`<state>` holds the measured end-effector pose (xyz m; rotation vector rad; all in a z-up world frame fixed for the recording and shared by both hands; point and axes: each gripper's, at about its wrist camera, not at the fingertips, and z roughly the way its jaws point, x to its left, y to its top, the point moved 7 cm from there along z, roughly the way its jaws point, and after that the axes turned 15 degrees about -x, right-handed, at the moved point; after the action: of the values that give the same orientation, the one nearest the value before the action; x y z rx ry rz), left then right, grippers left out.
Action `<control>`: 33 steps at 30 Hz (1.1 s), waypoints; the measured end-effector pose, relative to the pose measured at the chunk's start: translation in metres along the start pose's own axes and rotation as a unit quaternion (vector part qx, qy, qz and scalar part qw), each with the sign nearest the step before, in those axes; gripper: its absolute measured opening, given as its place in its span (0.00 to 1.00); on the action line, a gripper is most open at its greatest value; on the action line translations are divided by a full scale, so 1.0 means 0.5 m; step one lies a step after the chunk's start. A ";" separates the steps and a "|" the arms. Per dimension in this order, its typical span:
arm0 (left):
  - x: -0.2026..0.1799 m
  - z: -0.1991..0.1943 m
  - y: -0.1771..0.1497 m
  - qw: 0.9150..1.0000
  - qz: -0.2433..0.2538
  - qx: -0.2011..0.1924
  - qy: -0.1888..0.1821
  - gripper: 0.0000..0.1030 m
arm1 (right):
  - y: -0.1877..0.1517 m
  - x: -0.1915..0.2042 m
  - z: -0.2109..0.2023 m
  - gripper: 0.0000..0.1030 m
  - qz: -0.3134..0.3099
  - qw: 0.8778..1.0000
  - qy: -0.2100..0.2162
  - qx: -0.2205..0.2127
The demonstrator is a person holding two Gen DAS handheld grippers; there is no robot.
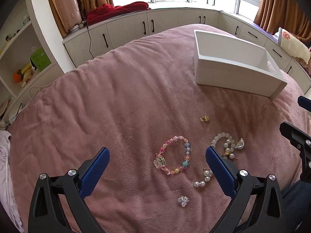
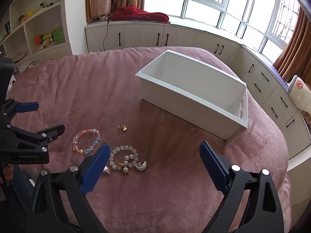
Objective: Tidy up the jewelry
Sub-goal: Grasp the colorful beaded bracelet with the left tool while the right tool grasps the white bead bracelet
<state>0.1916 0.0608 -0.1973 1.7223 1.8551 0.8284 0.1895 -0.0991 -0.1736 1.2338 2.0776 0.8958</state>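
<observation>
Jewelry lies on a pink blanket. A colourful bead bracelet (image 1: 173, 156) (image 2: 86, 141) sits between my left gripper's open fingers. A white bead bracelet (image 1: 220, 138) (image 2: 124, 156) lies to its right with pearl earrings (image 2: 126, 166) and a silver moon earring (image 1: 240, 143) (image 2: 141, 166). A gold earring pair (image 1: 204, 118) (image 2: 122, 127) lies farther out. A pearl piece (image 1: 203, 178) and a silver flower charm (image 1: 183, 201) lie near. My left gripper (image 1: 157, 156) is open and empty. My right gripper (image 2: 153, 153) is open and empty, to the right of the pile. An empty white box (image 1: 233, 66) (image 2: 194, 93) stands beyond.
The pink blanket (image 1: 116, 97) covers a rounded bed. White cabinets (image 2: 147, 36) run under the windows behind it. Shelves (image 1: 23, 58) stand at the left. A red cloth (image 1: 116, 9) lies on the window ledge. A pillow (image 2: 301, 95) is at the right.
</observation>
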 end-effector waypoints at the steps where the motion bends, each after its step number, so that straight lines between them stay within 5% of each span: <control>1: 0.003 0.012 -0.007 1.000 -0.001 0.008 0.000 0.97 | -0.007 0.001 0.019 0.82 -0.003 1.000 0.003 0.006; 12: 0.042 0.151 -0.095 0.993 -0.044 0.100 0.038 0.97 | -0.107 0.005 0.171 0.68 -0.004 0.995 0.027 0.092; 30: 0.048 0.246 -0.146 0.987 -0.022 0.150 0.060 0.97 | -0.153 0.063 0.260 0.65 -0.073 0.991 0.032 0.110; 33: 0.041 0.246 -0.151 0.986 -0.024 0.152 0.062 0.97 | -0.153 0.065 0.265 0.57 -0.064 0.991 0.042 0.106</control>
<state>0.2226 0.0926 -0.3362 1.8299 2.1930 0.6741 0.2333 -0.0623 -0.3190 1.1698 2.3388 0.6939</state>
